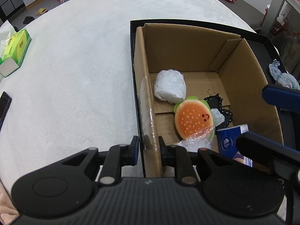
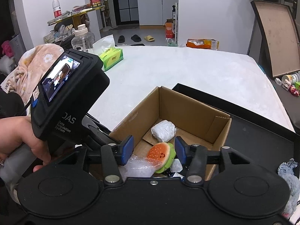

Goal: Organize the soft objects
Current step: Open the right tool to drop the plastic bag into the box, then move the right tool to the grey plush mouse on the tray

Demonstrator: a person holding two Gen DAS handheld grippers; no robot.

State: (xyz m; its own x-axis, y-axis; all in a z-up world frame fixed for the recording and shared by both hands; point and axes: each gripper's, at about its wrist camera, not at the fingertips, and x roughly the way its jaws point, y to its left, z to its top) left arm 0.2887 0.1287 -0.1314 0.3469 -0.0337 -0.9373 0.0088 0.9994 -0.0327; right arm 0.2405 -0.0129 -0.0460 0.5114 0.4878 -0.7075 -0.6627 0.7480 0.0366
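White bedding (image 1: 75, 65) spreads wide and bare at left, with one green tissue box (image 1: 16, 53) near its edge. Next, the left gripper (image 1: 148, 146) clamps narrowly on the near left wall of one cardboard box (image 1: 187, 43), which sits in a black tray (image 1: 262, 43). Inside lie one white bundle (image 1: 169, 86), one burger plush (image 1: 194, 119) and one blue tissue pack (image 1: 232, 140). The right gripper (image 2: 153, 151) hangs parted above the plush, gripping nothing. One grey plush (image 2: 289, 180) lies on the tray at far right.

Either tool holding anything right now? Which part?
Left tool is clamped on the cardboard box by its near side wall. Right tool is open over the box, holding nothing.
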